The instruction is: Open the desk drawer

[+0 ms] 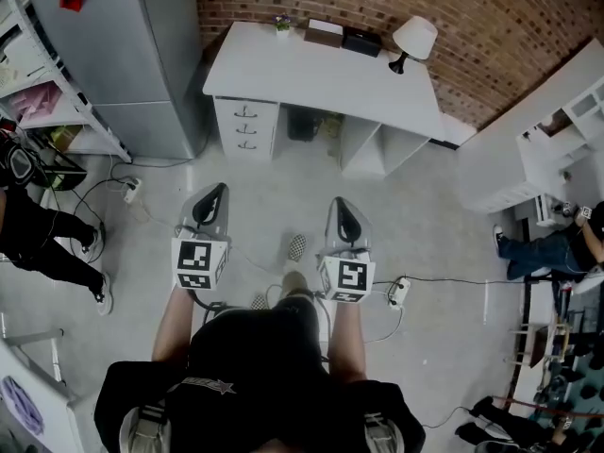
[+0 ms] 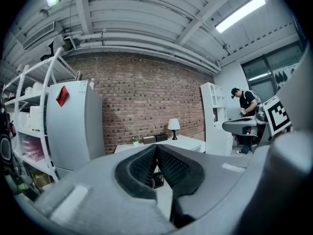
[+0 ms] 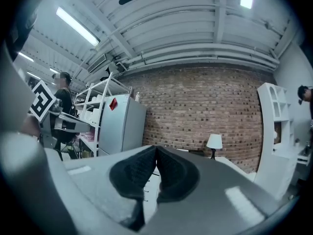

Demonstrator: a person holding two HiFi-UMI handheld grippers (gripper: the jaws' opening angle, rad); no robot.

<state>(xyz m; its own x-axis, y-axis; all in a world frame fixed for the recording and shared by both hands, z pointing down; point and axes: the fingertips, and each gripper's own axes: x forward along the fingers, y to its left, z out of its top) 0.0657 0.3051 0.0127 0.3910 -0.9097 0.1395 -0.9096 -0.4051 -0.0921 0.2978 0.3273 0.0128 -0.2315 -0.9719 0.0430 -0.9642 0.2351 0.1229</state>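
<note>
A white desk (image 1: 321, 74) stands against the brick wall ahead of me. Its drawer stack (image 1: 246, 128) sits under the left end, with three drawers that are all closed. A white lamp (image 1: 412, 41) and two dark boxes rest on the desktop. My left gripper (image 1: 215, 192) and right gripper (image 1: 341, 206) hover side by side over the floor, well short of the desk, and both point towards it. In the left gripper view the left gripper (image 2: 156, 148) is shut with nothing between its pads. The right gripper (image 3: 156, 151) is likewise shut and empty.
A grey refrigerator (image 1: 142, 45) stands left of the desk, beside a white shelf rack (image 1: 57, 83). A white shelving unit (image 1: 547, 149) is at the right. Cables and a power strip (image 1: 398, 293) lie on the floor. People are at the far left (image 1: 38, 234) and far right (image 1: 547, 248).
</note>
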